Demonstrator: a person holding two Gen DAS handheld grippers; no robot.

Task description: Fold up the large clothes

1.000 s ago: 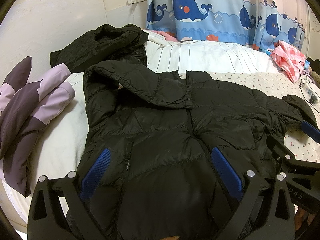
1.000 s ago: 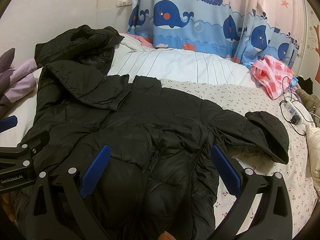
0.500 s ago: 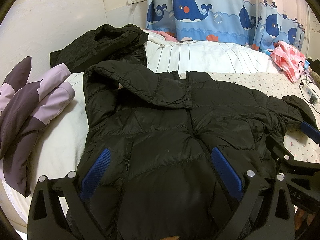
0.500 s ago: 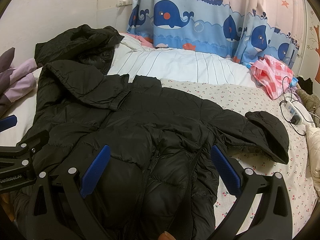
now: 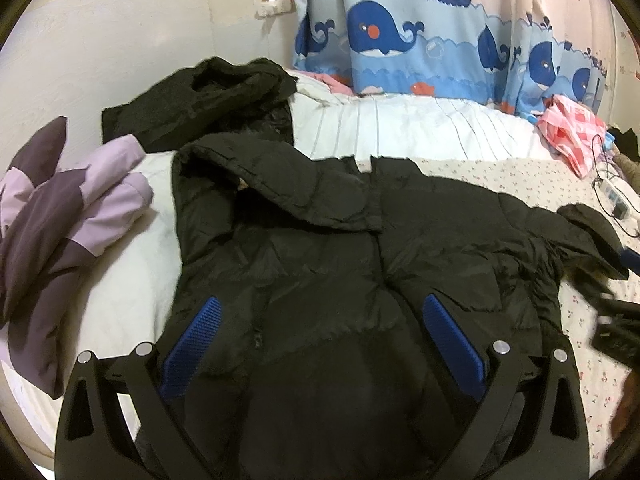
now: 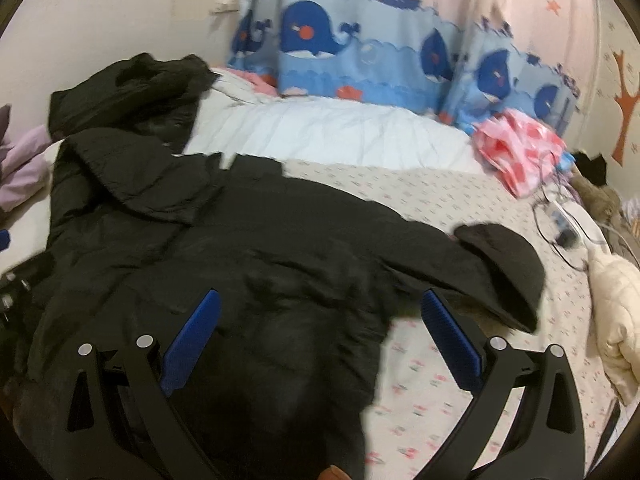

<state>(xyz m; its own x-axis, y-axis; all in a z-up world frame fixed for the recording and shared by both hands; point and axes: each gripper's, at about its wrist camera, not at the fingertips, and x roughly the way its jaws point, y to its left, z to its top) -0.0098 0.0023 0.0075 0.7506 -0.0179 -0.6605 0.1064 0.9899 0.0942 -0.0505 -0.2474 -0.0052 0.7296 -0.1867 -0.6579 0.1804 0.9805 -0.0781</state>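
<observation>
Your left gripper (image 5: 320,336) has its blue fingers (image 5: 192,344) spread wide apart, holding nothing, poised over the near half of the black puffer jacket (image 5: 360,264). Your right gripper (image 6: 320,334) is the same: fingers (image 6: 450,340) wide apart, nothing between them, over the jacket's near right edge (this view is motion-blurred, so fine contact is hard to judge).

The jacket lies spread front-up across the bed (image 5: 420,144), hood (image 5: 256,172) at the far left, zipper line running down the middle toward you. Its right sleeve (image 6: 504,268) reaches out to the right, with the cuff resting on the floral sheet (image 6: 420,208).

A second black garment (image 5: 208,104) sits bunched at the far left, just beyond the hood. A purple and lilac jacket (image 5: 60,216) lies at the left edge of the bed, apart from the black one. A pink patterned cloth (image 6: 516,148) sits far right, near a power strip (image 5: 614,196) and its cables. A cream garment (image 6: 616,312) shows at the right edge. Whale-print curtain (image 5: 420,40) hangs behind the bed.
</observation>
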